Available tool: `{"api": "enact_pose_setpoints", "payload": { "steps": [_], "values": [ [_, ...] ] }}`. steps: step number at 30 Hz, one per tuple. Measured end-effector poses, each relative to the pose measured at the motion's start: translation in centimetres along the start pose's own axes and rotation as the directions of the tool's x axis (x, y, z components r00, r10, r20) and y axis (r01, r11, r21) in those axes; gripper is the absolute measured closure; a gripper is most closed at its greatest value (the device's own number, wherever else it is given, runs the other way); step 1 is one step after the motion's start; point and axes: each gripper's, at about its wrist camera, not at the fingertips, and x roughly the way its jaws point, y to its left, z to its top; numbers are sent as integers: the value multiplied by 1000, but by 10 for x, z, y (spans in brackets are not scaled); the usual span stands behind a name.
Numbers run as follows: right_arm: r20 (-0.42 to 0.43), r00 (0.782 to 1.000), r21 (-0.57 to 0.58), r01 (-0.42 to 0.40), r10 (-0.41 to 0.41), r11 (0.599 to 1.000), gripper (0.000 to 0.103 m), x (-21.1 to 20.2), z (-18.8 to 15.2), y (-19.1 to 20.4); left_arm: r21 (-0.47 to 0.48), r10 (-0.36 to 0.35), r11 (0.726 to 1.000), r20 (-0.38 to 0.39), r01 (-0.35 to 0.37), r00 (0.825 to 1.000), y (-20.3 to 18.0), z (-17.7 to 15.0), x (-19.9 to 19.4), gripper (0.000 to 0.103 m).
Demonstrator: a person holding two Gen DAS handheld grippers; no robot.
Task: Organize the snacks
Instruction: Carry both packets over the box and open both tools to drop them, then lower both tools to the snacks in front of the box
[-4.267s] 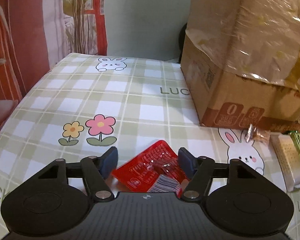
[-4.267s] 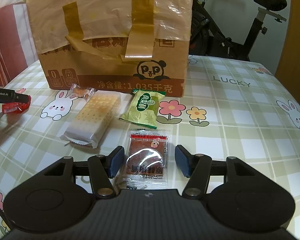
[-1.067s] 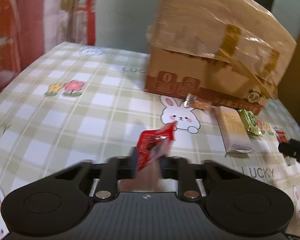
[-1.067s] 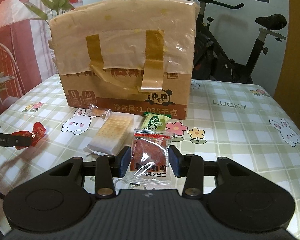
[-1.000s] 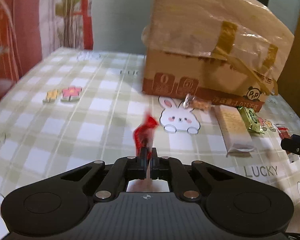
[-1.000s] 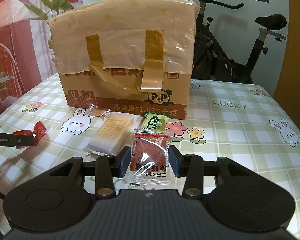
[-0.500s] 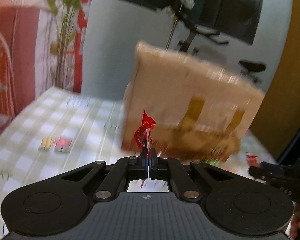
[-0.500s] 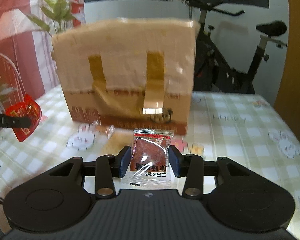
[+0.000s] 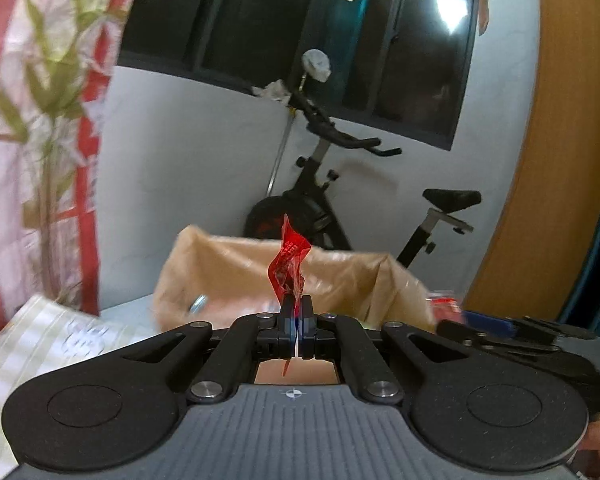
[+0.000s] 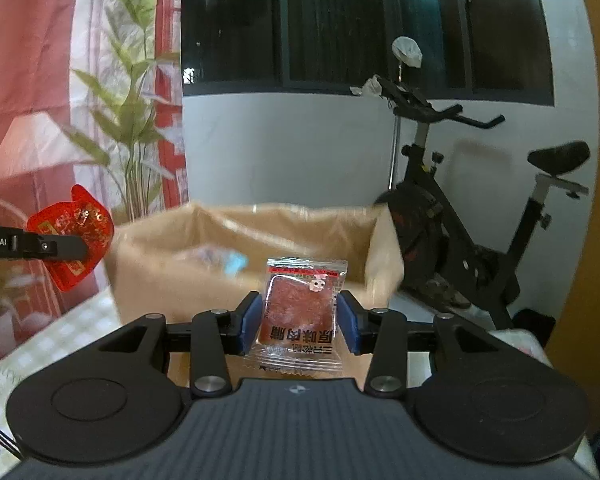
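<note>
both grippers have risen from the tablecloth to the open top of the cardboard box (image 10: pixel 244 276), pointing slightly down at it. left gripper (image 9: pixel 296 320) is clamped tight on the red packet (image 9: pixel 289 270), which stands upright, edge-on; right gripper (image 10: pixel 298 316) pinches the clear jerky packet (image 10: pixel 300 312), long axis upright. box contents are blurred, table mostly hidden.

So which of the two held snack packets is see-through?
The packet in the right gripper: clear film showing brown jerky. The left gripper pinches a red packet.
</note>
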Motion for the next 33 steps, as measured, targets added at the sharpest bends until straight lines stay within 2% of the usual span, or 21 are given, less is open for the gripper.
{"api": "enact_pose_setpoints", "payload": {
  "steps": [4,10,11,12,13,14,16,17,18,21,26,30,33],
  "values": [
    [-9,1000,-43,8,-9,999,59,40,29,-12,-8,-22,1000,-30,22,999,-7,14,42,101],
    [-105,994,-42,21,-26,999,59,107,50,-31,-46,-28,999,-91,24,995,-7,17,98,100],
    [-112,993,-39,24,-28,999,59,114,51,-33,-44,-26,999,-99,22,995,-8,16,104,97],
    [-118,993,-35,24,-28,999,58,120,52,-36,-37,-26,999,-109,22,994,-8,15,109,93],
    [-125,992,-34,22,-26,999,57,125,53,-37,-29,-23,999,-117,19,993,-9,15,113,79],
    [-130,991,-39,17,-22,999,56,127,53,-38,-22,-14,1000,-118,11,993,-8,14,115,59],
    [-125,992,-64,17,-25,998,46,129,53,-37,-10,5,1000,-103,-6,995,-8,12,114,46],
    [-120,993,-76,14,-23,997,36,129,54,-36,-6,11,1000,-101,-11,995,-7,12,113,46],
    [-111,994,-85,11,-20,996,30,127,54,-35,-7,10,1000,-105,-11,994,-4,12,110,46],
    [-92,996,-87,-8,0,996,28,118,51,-36,-4,23,1000,-118,-24,993,0,10,102,44],
    [-69,997,-79,-38,33,996,19,96,45,-35,46,69,997,-91,-65,993,3,6,70,30],
    [-36,998,-51,-54,52,997,11,69,35,-32,74,101,993,-73,-95,992,6,-3,43,28],
    [-23,999,-49,-37,36,998,10,51,26,-28,84,122,990,-63,-116,991,8,-13,24,28]
  ]
}}
